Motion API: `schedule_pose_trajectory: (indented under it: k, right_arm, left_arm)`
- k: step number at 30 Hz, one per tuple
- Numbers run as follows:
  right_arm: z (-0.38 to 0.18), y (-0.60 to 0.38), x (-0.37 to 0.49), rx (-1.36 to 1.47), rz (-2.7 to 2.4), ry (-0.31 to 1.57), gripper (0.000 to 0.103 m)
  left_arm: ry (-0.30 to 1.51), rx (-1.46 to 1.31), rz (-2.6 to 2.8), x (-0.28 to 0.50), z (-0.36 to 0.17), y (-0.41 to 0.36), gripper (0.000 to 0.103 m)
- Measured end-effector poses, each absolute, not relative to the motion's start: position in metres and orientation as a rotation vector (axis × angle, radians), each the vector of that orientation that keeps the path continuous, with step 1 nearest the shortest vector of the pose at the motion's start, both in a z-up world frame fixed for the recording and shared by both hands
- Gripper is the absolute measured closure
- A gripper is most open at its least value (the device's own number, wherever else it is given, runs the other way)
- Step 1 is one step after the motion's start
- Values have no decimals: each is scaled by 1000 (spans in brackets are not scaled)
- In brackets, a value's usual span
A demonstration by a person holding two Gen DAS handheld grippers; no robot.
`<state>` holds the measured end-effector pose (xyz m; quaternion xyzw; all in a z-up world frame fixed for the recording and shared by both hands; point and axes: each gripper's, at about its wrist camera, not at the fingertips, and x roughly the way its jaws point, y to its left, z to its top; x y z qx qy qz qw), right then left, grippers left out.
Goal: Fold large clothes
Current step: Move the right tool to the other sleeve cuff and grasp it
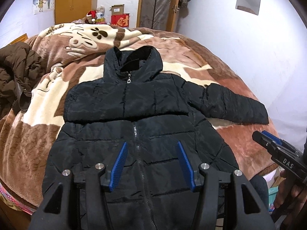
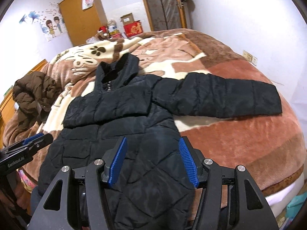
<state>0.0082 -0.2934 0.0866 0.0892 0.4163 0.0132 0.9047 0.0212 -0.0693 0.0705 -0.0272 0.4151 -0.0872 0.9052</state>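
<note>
Currently both tongs, left tongs (image 1: 151,164) and right tongs (image 2: 152,162), hover part-open and empty over the black puffer jacket (image 1: 134,134) lying flat on the bed (image 2: 239,143), one sleeve folded across chest, so next grab the outstretched sleeve (image 2: 230,95).

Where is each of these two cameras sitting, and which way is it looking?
Left wrist view: rides the left tongs, looking down over the black jacket; its own open blue pads and the right tongs show.
Right wrist view: rides the right tongs, facing the jacket's outstretched sleeve; left tongs show.
Shared: jacket, blanket, brown coat, wardrobe.
</note>
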Motion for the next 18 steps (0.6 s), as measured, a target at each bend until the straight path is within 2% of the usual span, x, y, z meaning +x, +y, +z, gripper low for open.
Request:
schedule_pose_trajectory:
  k: [10, 18]
  right_arm:
    - [66, -332, 26, 207, -68, 878, 46]
    - [26, -402, 57, 313, -207, 921, 46]
  left_arm:
    - [911, -36, -184, 50, 49, -83, 48]
    - [945, 3, -197, 87, 23, -100, 48]
